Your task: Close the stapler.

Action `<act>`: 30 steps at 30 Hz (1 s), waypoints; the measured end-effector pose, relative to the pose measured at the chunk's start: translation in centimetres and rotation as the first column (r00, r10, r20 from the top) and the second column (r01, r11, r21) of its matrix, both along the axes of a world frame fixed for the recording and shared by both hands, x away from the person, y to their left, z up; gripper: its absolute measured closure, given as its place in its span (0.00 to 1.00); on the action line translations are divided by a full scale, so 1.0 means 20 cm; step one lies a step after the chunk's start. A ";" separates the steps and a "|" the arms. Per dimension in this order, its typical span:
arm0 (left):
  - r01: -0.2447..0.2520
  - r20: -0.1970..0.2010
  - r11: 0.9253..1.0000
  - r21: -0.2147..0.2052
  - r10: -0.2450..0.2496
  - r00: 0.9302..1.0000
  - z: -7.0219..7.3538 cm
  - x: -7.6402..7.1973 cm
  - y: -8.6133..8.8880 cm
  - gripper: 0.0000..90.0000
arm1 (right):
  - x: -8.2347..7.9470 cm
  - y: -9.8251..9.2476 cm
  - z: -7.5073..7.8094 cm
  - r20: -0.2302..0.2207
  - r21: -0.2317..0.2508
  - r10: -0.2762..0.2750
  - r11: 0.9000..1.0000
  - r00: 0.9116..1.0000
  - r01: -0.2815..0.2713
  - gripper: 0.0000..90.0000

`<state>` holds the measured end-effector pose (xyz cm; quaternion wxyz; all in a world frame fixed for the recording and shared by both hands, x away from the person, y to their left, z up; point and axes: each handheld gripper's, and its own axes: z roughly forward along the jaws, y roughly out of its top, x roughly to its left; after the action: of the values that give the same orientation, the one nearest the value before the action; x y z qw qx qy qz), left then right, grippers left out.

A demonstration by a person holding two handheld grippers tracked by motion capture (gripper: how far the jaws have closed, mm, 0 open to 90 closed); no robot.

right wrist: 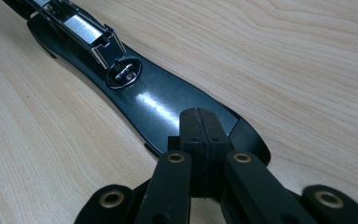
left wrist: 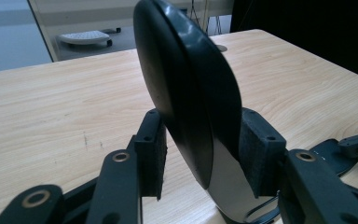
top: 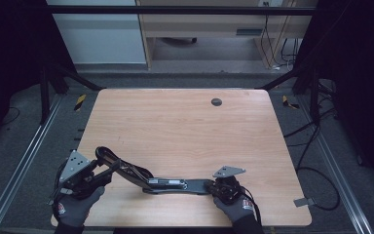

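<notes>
A long black stapler (top: 165, 184) lies opened out near the table's front edge. Its base (right wrist: 158, 102) rests flat on the wood, with the round anvil (right wrist: 123, 73) and the metal magazine (right wrist: 79, 25) showing beyond. The stapler's top arm (left wrist: 186, 84) is raised at the left end. My left gripper (top: 108, 168) (left wrist: 204, 149) has one pad (left wrist: 151, 154) on each side of that arm and grips it. My right gripper (top: 213, 187) (right wrist: 199, 140) is shut, nothing between its pads, and its tips rest on the base's near end.
The wooden table (top: 185, 126) carries a small round grommet hole (top: 216, 102) near its far edge. Dark frame rails run along both sides, and cables (top: 316, 146) lie on the floor to the right. Gloved hands hold both grippers at the front edge.
</notes>
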<state>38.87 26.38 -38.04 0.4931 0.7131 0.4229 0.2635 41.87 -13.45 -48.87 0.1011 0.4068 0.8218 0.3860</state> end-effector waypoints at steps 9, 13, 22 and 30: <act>0.011 0.004 1.000 0.013 -0.011 1.000 0.02 0.00 -0.03 0.62 | 0.00 0.00 0.00 0.002 0.001 0.002 1.000 1.000 -0.002 1.00; 0.015 0.006 1.000 0.020 -0.016 1.000 0.03 0.00 -0.05 0.63 | 0.00 0.00 0.00 0.001 0.000 0.000 1.000 1.000 0.000 1.00; 0.021 0.017 0.999 0.024 -0.022 1.000 0.04 0.00 -0.08 0.63 | 0.00 0.00 0.00 0.003 0.000 -0.003 1.000 1.000 0.003 1.00; 0.030 0.026 0.999 0.026 -0.031 0.999 0.04 -0.01 -0.11 0.64 | 0.00 0.00 0.00 0.004 0.010 0.002 1.000 1.000 -0.002 1.00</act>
<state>38.74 24.20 -37.18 0.4936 0.7221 0.4020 0.2708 41.93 -13.47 -48.93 0.1004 0.4058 0.8200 0.3909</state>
